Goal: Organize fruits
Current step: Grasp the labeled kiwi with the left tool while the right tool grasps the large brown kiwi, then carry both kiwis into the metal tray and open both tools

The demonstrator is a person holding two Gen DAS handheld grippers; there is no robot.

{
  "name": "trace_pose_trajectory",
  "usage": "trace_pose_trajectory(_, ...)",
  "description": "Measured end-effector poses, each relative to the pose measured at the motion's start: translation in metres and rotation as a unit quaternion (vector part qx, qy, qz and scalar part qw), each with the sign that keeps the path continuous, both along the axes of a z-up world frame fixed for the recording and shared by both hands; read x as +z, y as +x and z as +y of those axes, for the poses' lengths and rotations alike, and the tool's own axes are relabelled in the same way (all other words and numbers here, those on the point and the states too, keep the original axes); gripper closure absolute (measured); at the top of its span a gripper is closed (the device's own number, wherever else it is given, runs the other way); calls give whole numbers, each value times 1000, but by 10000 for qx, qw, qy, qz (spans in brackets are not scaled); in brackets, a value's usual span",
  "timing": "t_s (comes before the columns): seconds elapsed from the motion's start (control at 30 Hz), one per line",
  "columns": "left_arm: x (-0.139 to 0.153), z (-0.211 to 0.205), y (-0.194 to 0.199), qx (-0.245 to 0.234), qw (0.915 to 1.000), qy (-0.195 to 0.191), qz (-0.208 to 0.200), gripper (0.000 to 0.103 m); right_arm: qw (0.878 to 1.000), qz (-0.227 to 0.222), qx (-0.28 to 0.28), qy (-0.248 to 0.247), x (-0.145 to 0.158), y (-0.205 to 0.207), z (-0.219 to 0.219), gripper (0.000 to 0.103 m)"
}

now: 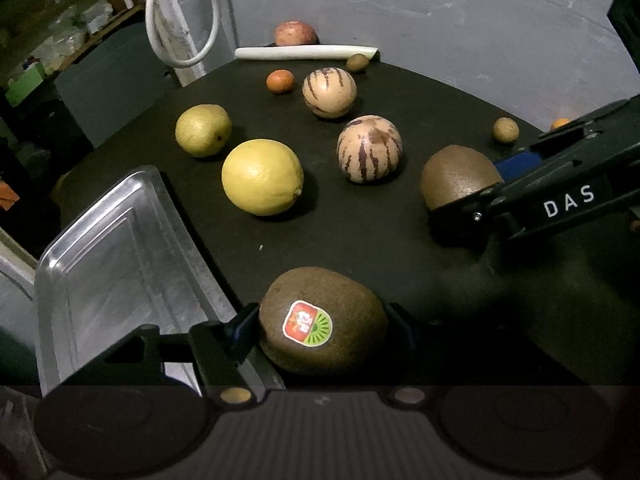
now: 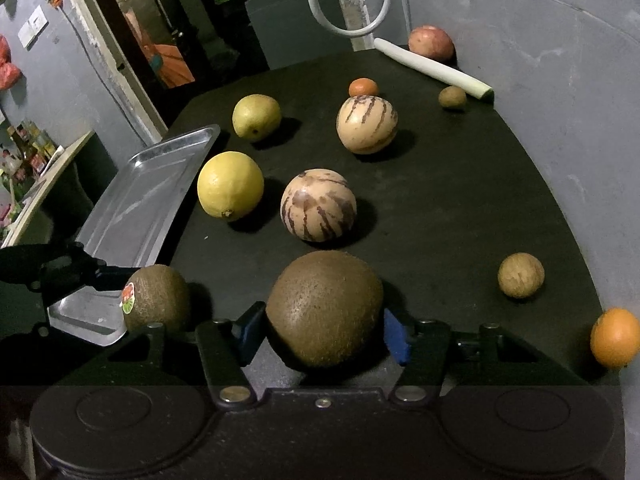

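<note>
A kiwi with a red-green sticker point(image 1: 344, 344) lies on the black table beside the metal tray point(image 1: 120, 248). My left gripper point(image 1: 320, 332) is shut on it, a pad against each side. A second, plain kiwi point(image 2: 324, 304) sits between the blue pads of my right gripper point(image 2: 324, 332), which is shut on it. The left wrist view shows that plain kiwi point(image 1: 456, 176) at the right with a black finger under it. In the right wrist view the stickered kiwi point(image 2: 160, 296) is at the lower left, at the tray's near corner.
Two yellow lemons point(image 1: 262, 176) point(image 1: 203, 130) and two striped round fruits point(image 1: 369, 148) point(image 1: 329, 87) lie mid-table. A small tangerine point(image 1: 280, 81), two small brown fruits point(image 1: 505, 129) point(image 1: 357, 62), a pale stalk point(image 1: 304, 53) and a reddish fruit point(image 1: 295, 33) lie further back. An orange point(image 2: 614, 336) sits by the right wall.
</note>
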State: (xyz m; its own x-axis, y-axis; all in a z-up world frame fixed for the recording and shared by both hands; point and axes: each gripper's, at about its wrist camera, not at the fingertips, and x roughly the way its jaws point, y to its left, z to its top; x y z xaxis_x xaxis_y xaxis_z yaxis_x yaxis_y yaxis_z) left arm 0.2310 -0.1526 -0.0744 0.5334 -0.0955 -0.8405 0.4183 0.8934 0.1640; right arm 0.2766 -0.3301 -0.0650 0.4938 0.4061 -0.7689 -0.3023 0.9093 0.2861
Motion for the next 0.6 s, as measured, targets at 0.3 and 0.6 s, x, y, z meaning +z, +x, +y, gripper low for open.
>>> trace_pose_trajectory(0.3,13,16,-7,552,9968,-574,-20,33,9992,-100,-274,290,6,-16,-7,42)
trace_pose_trajectory(0.6,42,66,0,1124,9850,-1292,-197,33,9969,-296,-389,615,20,-28,22,42)
